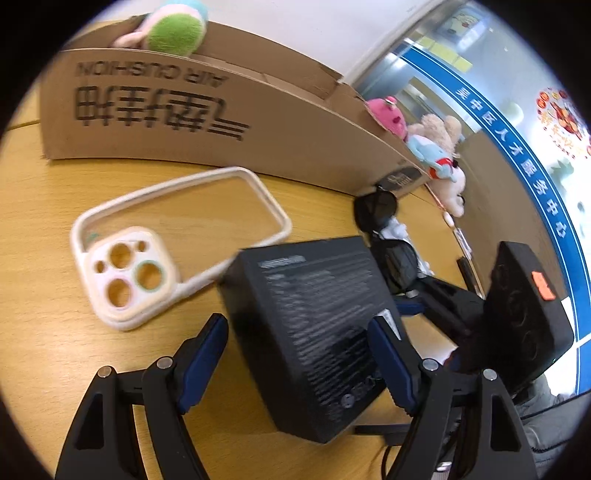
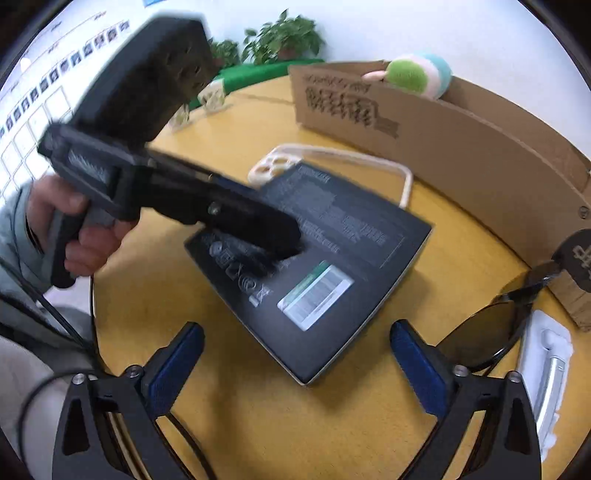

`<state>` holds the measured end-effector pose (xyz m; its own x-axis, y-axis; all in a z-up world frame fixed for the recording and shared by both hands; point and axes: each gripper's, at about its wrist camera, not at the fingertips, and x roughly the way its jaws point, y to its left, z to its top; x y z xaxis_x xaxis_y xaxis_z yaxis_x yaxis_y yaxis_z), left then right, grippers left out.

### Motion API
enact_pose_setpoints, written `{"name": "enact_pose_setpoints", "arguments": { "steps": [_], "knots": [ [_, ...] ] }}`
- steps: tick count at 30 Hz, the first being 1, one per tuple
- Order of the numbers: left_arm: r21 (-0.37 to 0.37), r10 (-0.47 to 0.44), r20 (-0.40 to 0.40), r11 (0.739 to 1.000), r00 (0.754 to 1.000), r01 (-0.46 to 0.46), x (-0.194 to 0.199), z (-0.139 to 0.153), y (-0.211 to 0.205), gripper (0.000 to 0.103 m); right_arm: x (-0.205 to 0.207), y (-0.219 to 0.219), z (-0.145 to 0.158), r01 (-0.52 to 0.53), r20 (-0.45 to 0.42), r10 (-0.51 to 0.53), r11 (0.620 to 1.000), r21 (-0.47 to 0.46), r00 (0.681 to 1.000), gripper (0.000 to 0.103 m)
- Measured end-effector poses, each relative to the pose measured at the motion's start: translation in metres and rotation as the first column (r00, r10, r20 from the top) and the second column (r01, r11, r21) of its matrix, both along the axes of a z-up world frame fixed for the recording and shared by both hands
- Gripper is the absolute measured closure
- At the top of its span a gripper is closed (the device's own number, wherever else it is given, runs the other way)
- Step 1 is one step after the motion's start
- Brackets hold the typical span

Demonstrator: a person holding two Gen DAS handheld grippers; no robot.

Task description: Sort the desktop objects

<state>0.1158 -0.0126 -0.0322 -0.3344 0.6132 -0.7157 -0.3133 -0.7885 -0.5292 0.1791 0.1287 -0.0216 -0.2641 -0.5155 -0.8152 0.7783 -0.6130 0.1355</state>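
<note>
A black printed box (image 1: 314, 332) lies flat on the wooden table; it also shows in the right wrist view (image 2: 332, 258). My left gripper (image 1: 299, 354) is open, its blue fingers astride the box's near end. In the right wrist view the left gripper's body (image 2: 221, 214) hangs over the box. My right gripper (image 2: 297, 354) is open and empty, just short of the box's near corner. A cream phone case (image 1: 162, 240) lies beyond the box, partly under it in the right wrist view (image 2: 291, 162). Black sunglasses (image 2: 480, 339) lie to the right.
A long cardboard box (image 1: 221, 122) stands along the back of the table, with plush toys (image 1: 173, 29) in it. A white tray holding a metal tool (image 2: 546, 376) lies at the far right. More plush toys (image 1: 439, 155) sit past the cardboard's end.
</note>
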Motion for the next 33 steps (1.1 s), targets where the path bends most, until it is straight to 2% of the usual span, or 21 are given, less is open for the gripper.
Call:
{"name": "enact_pose_setpoints", "arguments": {
  "steps": [2, 4, 5, 6, 8, 15, 18, 23, 30, 33],
  "knots": [
    [-0.019, 0.003, -0.006, 1.000, 1.000, -0.003, -0.001, 0.002, 0.004, 0.025, 0.002, -0.003, 0.000, 0.017, -0.046, -0.016, 1.000, 0.018, 0.999, 0.010],
    [-0.026, 0.007, -0.016, 1.000, 1.000, -0.008, -0.001, 0.005, 0.004, 0.027, -0.001, -0.001, 0.000, 0.040, -0.064, -0.039, 0.999, 0.019, 0.997, 0.017],
    [-0.022, 0.010, -0.026, 1.000, 1.000, -0.011, 0.000, 0.007, 0.004, 0.031, -0.002, 0.002, 0.003, 0.062, -0.083, -0.061, 0.998, 0.015, 0.995, 0.023],
    [-0.018, 0.019, -0.041, 1.000, 0.999, -0.020, 0.001, 0.012, 0.003, 0.036, -0.004, 0.003, 0.004, 0.069, -0.089, -0.068, 0.998, 0.014, 0.994, 0.023],
    [-0.033, 0.027, -0.070, 0.999, 0.997, -0.029, -0.002, 0.022, 0.005, 0.038, -0.004, 0.002, 0.007, 0.077, -0.133, -0.072, 0.996, 0.034, 0.988, 0.023],
    [-0.032, 0.034, -0.205, 0.999, 0.978, -0.042, -0.023, 0.065, 0.015, 0.037, -0.021, 0.012, 0.042, 0.144, -0.224, -0.146, 0.989, -0.028, 0.964, 0.024],
    [-0.052, 0.033, -0.281, 0.997, 0.959, -0.050, -0.037, 0.088, 0.023, 0.037, -0.036, 0.014, 0.064, 0.168, -0.283, -0.168, 0.986, -0.024, 0.944, 0.024],
    [-0.037, 0.031, -0.413, 0.998, 0.910, -0.050, -0.062, 0.132, 0.031, 0.037, -0.066, 0.018, 0.106, 0.210, -0.376, -0.218, 0.976, -0.063, 0.901, 0.024],
    [-0.037, 0.033, -0.496, 0.998, 0.868, -0.059, -0.088, 0.181, 0.034, 0.037, -0.082, 0.028, 0.153, 0.223, -0.456, -0.233, 0.972, -0.077, 0.859, 0.024],
    [-0.035, 0.039, -0.542, 0.997, 0.839, -0.069, -0.093, 0.200, 0.032, 0.037, -0.094, 0.023, 0.171, 0.221, -0.484, -0.238, 0.971, -0.093, 0.842, 0.024]
  ]
}}
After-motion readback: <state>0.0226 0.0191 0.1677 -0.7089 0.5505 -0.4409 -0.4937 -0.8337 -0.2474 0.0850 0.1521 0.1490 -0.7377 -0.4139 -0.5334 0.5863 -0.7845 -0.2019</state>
